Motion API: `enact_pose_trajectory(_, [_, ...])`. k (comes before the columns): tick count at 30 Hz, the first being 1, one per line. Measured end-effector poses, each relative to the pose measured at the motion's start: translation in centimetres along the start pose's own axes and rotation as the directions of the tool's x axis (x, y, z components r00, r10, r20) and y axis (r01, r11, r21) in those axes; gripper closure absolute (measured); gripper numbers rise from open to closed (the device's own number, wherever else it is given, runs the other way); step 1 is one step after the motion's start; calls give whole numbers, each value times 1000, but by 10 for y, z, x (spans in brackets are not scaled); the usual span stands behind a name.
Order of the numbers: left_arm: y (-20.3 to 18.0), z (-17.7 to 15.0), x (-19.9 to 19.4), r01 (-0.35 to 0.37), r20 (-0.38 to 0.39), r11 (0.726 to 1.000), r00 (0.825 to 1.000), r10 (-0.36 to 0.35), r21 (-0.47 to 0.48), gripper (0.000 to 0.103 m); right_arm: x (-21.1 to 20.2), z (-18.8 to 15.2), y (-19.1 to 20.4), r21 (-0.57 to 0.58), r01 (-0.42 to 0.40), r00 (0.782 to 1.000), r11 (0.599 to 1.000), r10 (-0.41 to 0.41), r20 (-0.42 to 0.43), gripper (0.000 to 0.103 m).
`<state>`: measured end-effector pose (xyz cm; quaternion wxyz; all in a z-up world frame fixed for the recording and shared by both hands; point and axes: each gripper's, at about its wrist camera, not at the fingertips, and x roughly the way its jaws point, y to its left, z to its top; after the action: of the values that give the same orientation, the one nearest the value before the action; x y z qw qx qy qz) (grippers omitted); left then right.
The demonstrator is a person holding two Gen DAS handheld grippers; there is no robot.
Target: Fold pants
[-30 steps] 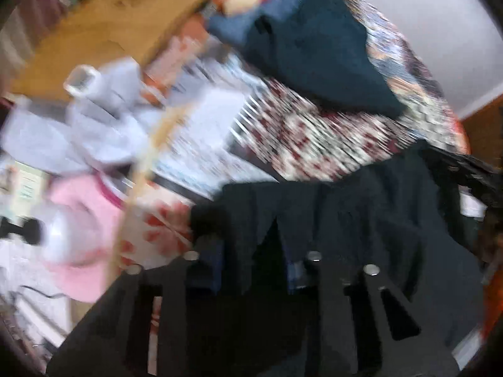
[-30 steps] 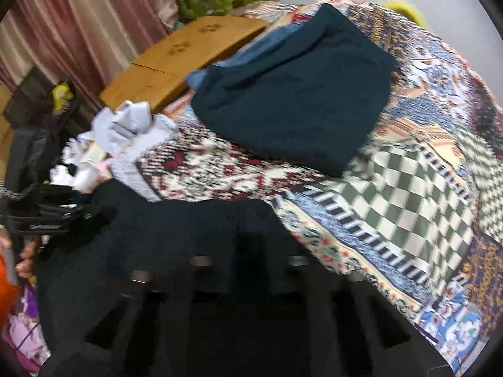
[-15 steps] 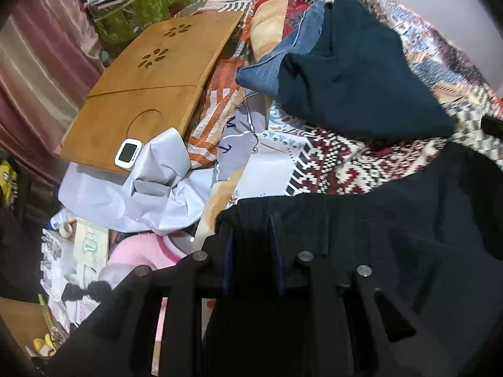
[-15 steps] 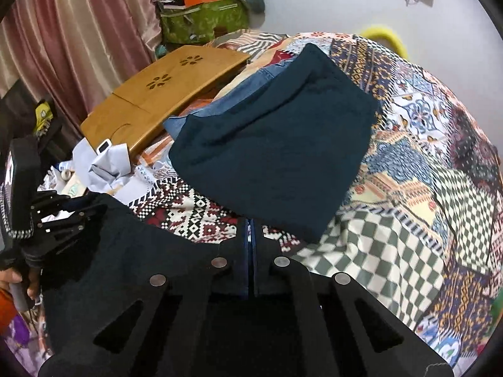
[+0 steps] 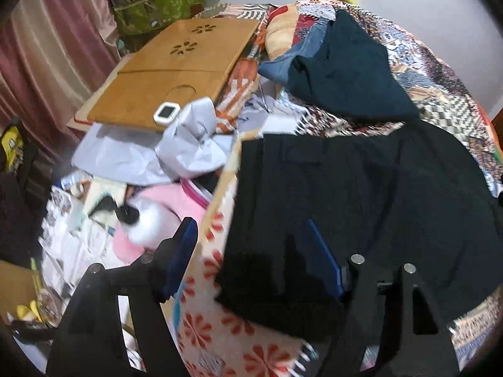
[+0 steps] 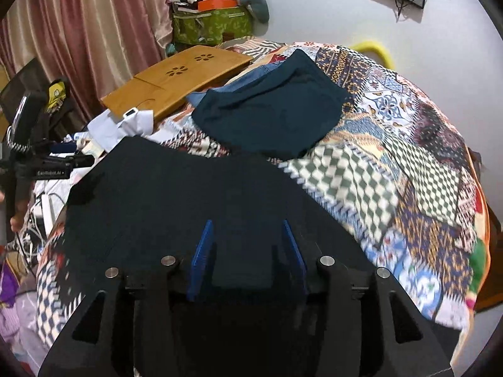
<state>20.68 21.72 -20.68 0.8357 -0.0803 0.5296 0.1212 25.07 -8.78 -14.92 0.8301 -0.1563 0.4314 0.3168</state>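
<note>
The black pants (image 5: 361,207) lie folded flat on the patchwork bed quilt (image 6: 408,163); they also show in the right wrist view (image 6: 176,194). My left gripper (image 5: 254,251) is open at the pants' near left corner, with one blue pad off the cloth and the other over it. My right gripper (image 6: 246,242) is open just above the pants' near edge, holding nothing. The left gripper also shows at the far left of the right wrist view (image 6: 47,166).
A folded dark teal garment (image 6: 273,113) lies on blue jeans (image 5: 283,66) farther back on the bed. A wooden lap table (image 5: 176,69) with a small white clock (image 5: 166,113), grey cloth (image 5: 188,144) and pink clutter (image 5: 163,216) crowd the left side.
Both grippers were shut on the black pants half a second ago. Both have opened and let go, and the pants now rest flat on the quilt.
</note>
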Motion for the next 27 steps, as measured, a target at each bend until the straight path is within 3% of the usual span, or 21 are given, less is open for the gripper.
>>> enact_pose_trajectory(1, [1, -5, -2, 22, -9, 1000, 1000, -22, -13, 23, -3, -4, 2, 4, -4, 1000, 1000, 4, 2, 60])
enact_pose_trajectory(3, [5, -13, -4, 71, -22, 996, 997, -72, -50, 20, -10, -16, 8, 3, -9, 1000, 1000, 9, 12, 60])
enact_pose_trajectory(11, [14, -41, 3, 174, -103, 966, 975, -196, -191, 20, -7, -44, 6, 63, -7, 1000, 998, 7, 4, 52])
enact_pose_trajectory(16, [22, -46, 21, 253, -135, 915, 942, -307, -314, 20, -5, -54, 9, 64, 7, 1000, 998, -7, 6, 50])
enact_pose_trajectory(19, [23, -44, 29, 245, -132, 904, 943, -307, -351, 24, -8, -57, 10, 68, 2, 1000, 998, -2, 9, 49])
enact_pose_trajectory(22, [19, -40, 26, 191, -116, 924, 964, -241, -331, 55, -8, -59, 9, 75, -6, 1000, 997, 5, 10, 48])
enact_pose_trajectory(23, [18, -39, 24, 174, -106, 932, 970, -217, -317, 61, -8, -59, 8, 81, -9, 1000, 997, 8, 11, 47])
enact_pose_trajectory(24, [17, -38, 21, 145, -94, 943, 979, -181, -299, 79, -7, -59, 8, 85, -11, 1000, 996, 10, 11, 46])
enact_pose_trajectory(27, [15, -37, 5, 101, -27, 962, 993, -112, -252, 86, -7, -60, 7, 93, -16, 1000, 996, 15, 10, 45])
